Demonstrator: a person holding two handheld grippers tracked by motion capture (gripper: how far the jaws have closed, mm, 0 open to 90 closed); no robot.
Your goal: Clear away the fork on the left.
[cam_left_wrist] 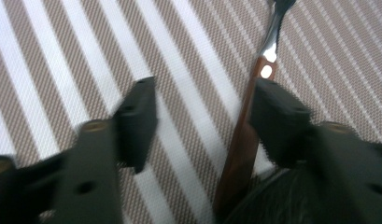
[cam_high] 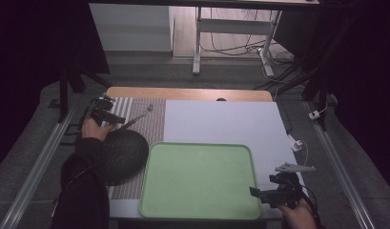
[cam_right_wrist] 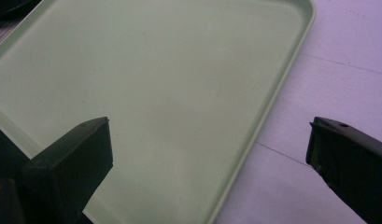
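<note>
Two grippers, both w/ jaws apart. Left gripper (cam_left_wrist: 202, 121) low over striped mat (cam_left_wrist: 62, 70), left of green tray (cam_high: 200, 179); wood-handled utensil (cam_left_wrist: 242, 140) beside one jaw, by dark bowl (cam_high: 123, 155). Right gripper (cam_right_wrist: 209, 154) over tray's right edge.

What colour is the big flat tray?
Pale green: the square plastic tray shows best in the right gripper view.

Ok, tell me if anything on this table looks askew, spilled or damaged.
Nothing looks spilled or damaged. The green tray sits flat and bare. The one thing askew is the wooden-handled utensil, lying diagonally across the striped placemat, its handle end by the dark round object. The left gripper has its fingers open around the handle.
</note>
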